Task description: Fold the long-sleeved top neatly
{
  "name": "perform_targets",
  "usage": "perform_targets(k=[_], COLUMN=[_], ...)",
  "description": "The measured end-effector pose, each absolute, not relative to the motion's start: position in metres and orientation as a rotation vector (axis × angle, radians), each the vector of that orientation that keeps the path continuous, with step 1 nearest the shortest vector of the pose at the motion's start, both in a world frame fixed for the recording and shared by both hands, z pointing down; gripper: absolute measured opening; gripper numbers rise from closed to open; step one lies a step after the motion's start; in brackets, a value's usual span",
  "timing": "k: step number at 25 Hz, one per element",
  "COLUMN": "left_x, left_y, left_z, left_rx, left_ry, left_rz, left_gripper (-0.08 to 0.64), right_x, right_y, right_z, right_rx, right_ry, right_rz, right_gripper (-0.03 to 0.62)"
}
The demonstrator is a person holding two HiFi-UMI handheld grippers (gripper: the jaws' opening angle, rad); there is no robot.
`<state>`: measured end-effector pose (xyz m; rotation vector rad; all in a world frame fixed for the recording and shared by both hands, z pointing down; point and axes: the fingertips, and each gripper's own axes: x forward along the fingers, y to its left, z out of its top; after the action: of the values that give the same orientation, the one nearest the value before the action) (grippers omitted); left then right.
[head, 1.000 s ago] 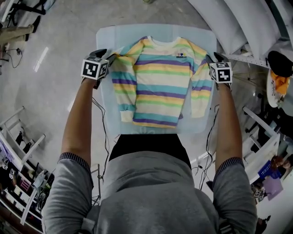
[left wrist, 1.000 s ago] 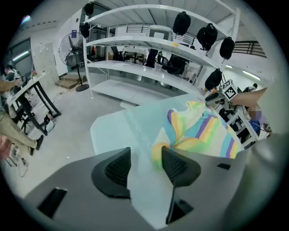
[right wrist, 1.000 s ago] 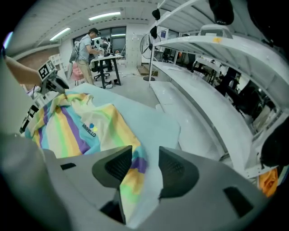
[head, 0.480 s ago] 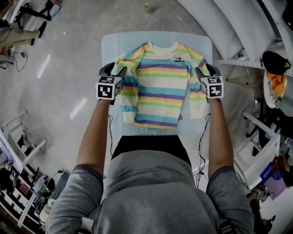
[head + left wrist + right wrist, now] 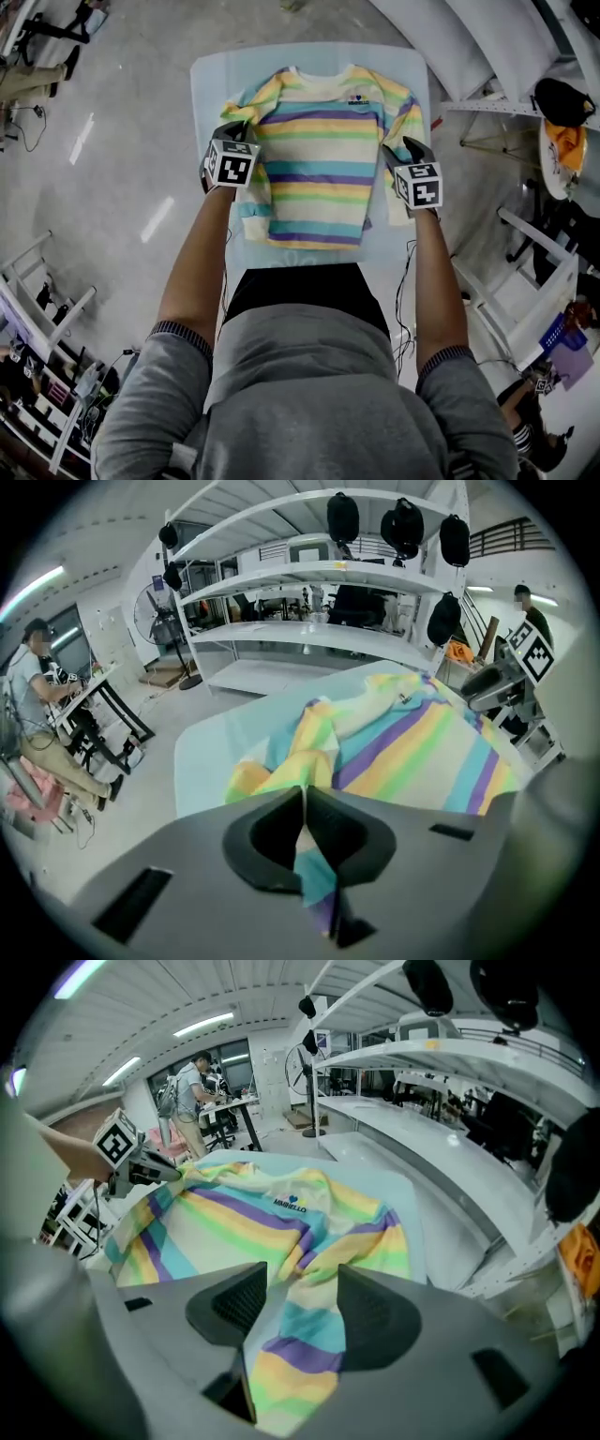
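In the left tongs (image 5: pixel 305 803), jaws just closed: left sleeve (image 5: pixel 281 766), clamped | right tongs (image 5: pixel 300 1297), just opened, straddle right sleeve (image 5: pixel 300 1358), ungripped | top (image 5: pixel 323 159) flat, no fold yet

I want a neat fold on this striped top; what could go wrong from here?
The left gripper is shut on a thin pinch of the left sleeve; a pull could slip it free.
Right gripper: its jaws have just been opening and stand apart around the right sleeve, unpressed; moving now would leave that sleeve behind.
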<state>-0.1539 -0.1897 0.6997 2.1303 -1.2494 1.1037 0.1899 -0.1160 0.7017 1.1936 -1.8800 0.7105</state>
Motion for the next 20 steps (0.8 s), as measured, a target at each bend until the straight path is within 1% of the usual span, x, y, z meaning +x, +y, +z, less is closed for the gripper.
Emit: perform_targets(k=[6,9,10,13,14,15,17,20], left_x=[-0.220,-0.234,-0.233,-0.226,-0.224,-0.221,-0.215,-0.208], left_y=[-0.219,-0.235,-0.239,-0.245,-0.245,-0.241,-0.223,-0.178], left_z=[0.667,0.667,0.669,0.675,0.672,0.668,0.662,0.658], left_rx=[2.143,2.158,2.168,2.177,2.175,2.173,2.175,2.191], left_ry=[-1.353,-1.310,-1.278,-1.206,-1.205,-1.205,-1.189,-1.150], left_rz=[1.165,1.212,1.219,1.201,1.171,1.130,1.065,1.046], left_gripper=[0.029,0.032,0.045,0.168,0.190,0.205,0.210,0.212], right_x=[0.199,0.202,0.203,0.203,0.203,0.203,0.201,0.194], right_y=[-0.108,-0.107,-0.108,-0.107,-0.105,-0.102,-0.092,-0.070], right_z=[0.707,0.706,0.706,0.707,0.708,0.708,0.709,0.711], right_rx=[1.214,1.218,1.217,1.209,1.207,1.205,1.196,1.168], right_ry=[-1.859,-1.850,-1.848,-1.840,-1.836,-1.831,-1.822,-1.806], right_rz=[0.736,0.740,0.738,0.732,0.732,0.736,0.749,0.765], right_gripper=[0.250,0.250,0.250,0.250,0.250,0.250,0.250,0.250])
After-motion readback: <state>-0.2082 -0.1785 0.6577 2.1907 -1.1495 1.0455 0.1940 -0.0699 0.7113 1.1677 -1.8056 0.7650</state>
